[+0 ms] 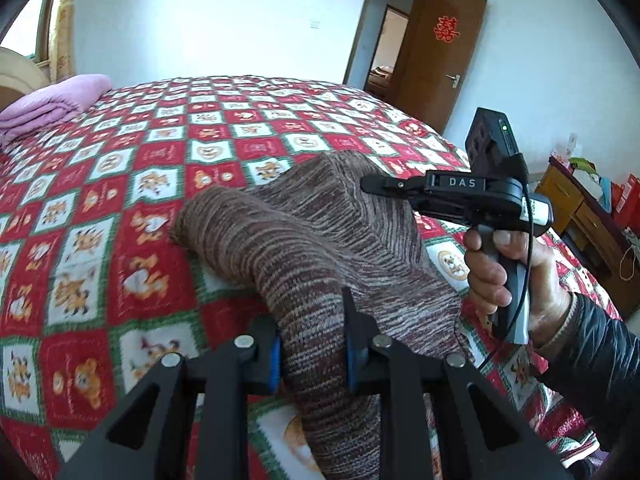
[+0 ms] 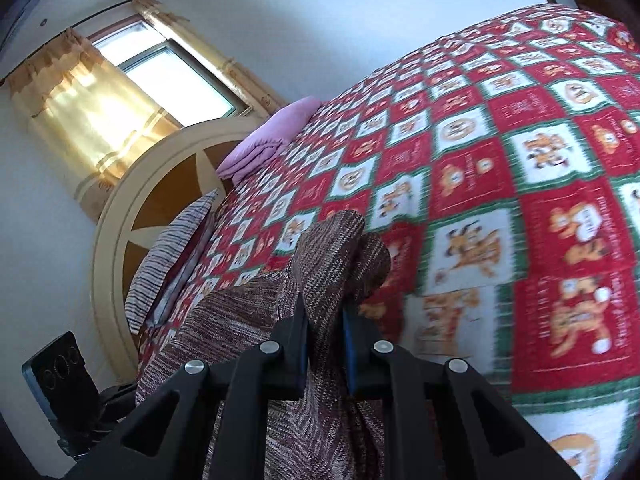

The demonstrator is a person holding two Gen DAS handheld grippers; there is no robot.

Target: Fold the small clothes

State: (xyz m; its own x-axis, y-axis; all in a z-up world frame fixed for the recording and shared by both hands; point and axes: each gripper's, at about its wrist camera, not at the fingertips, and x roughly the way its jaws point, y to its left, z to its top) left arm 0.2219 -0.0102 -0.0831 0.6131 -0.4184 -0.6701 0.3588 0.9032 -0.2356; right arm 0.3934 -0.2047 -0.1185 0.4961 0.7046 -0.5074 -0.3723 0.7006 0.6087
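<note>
Above the bed, the brown striped knit garment hangs bunched between two grips, part of it draped on the quilt. The left gripper has its fingers closed on one thick fold; the right gripper has its fingers clamped on another gathered edge. This looks like the carrying stage of a fold, with both edges lifted. Next, I judge, the two held edges need laying flat together, kept level so the knit does not twist. Both tools tilt downward; the person's right hand, sleeved in black, grips its handle just beside the cloth.
</note>
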